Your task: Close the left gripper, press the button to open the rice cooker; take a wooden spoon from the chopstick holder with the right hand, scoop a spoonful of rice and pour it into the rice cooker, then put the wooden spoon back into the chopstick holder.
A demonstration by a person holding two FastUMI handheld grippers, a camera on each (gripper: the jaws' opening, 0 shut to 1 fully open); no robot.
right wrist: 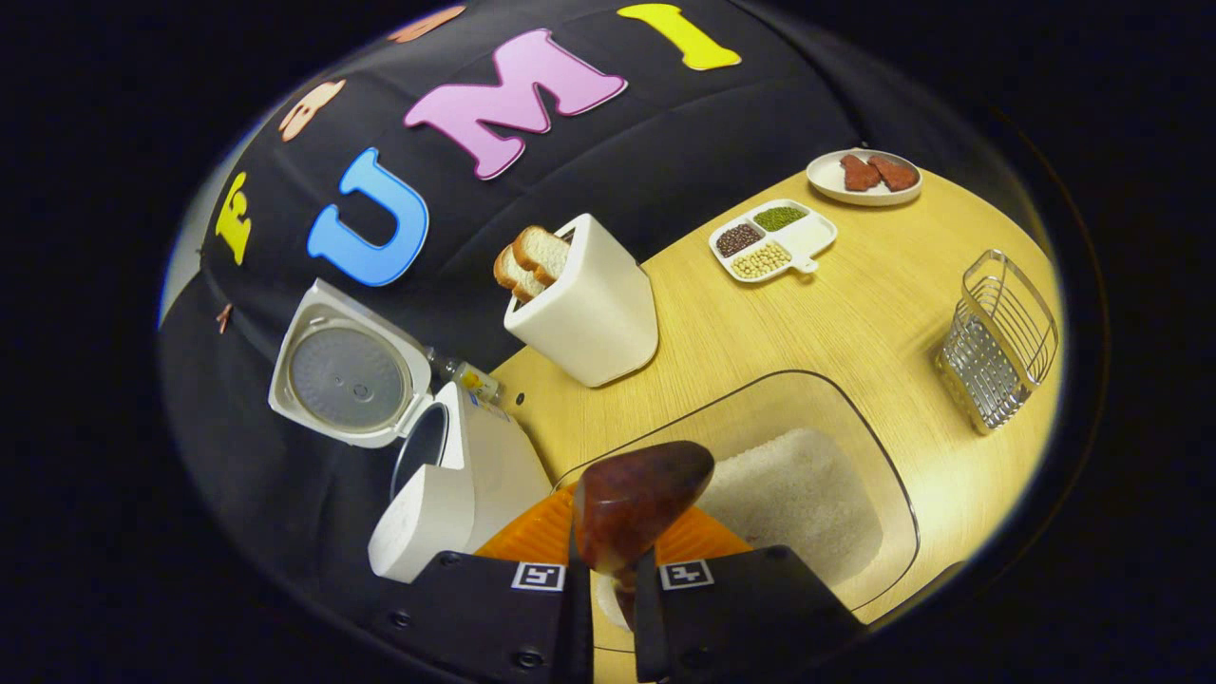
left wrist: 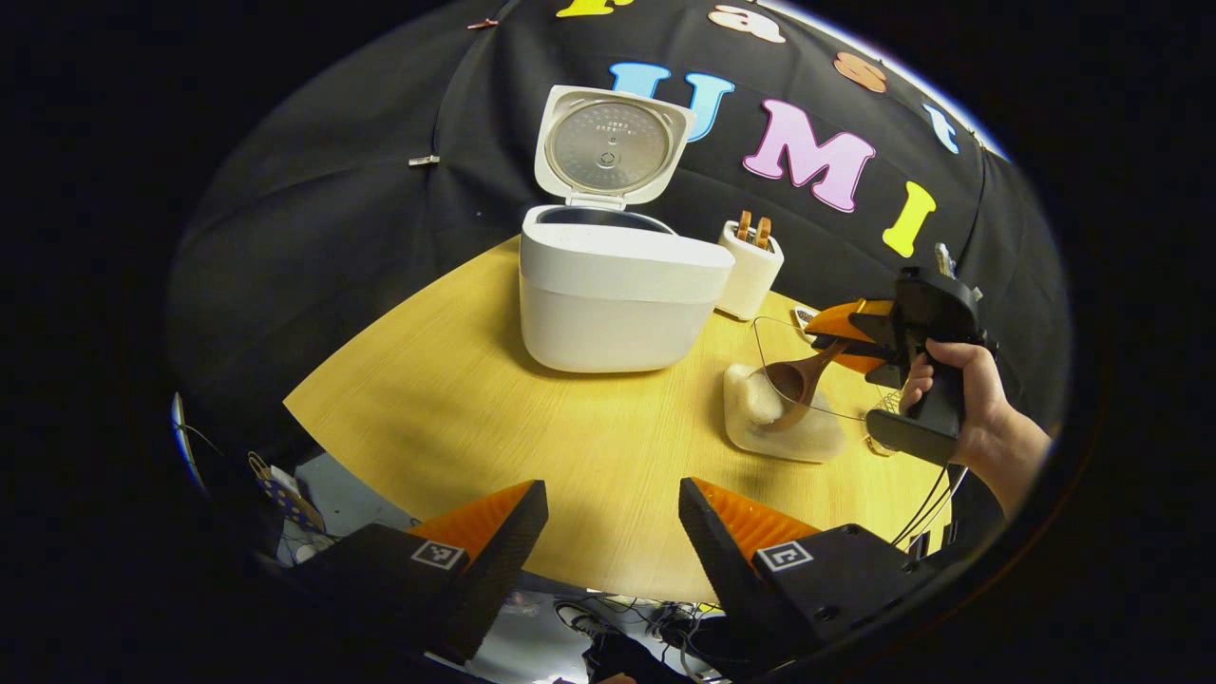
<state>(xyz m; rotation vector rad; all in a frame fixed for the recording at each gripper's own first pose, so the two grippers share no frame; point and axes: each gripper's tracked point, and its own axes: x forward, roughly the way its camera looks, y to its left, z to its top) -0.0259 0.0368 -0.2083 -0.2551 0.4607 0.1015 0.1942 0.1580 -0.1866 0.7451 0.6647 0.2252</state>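
Note:
The white rice cooker stands at the back of the wooden table with its lid raised, also seen as the cooker at the left in the right gripper view. My right gripper is shut on the handle of the wooden spoon. The spoon dips into the clear rice container, its bowl just over the white rice. A hand holds that right gripper. My left gripper hovers open over the table's near edge, holding nothing.
A white toaster with bread slices stands right of the cooker. A wire basket sits at the table's right side. Farther back lie a divided dish of beans and a plate with red-brown pieces.

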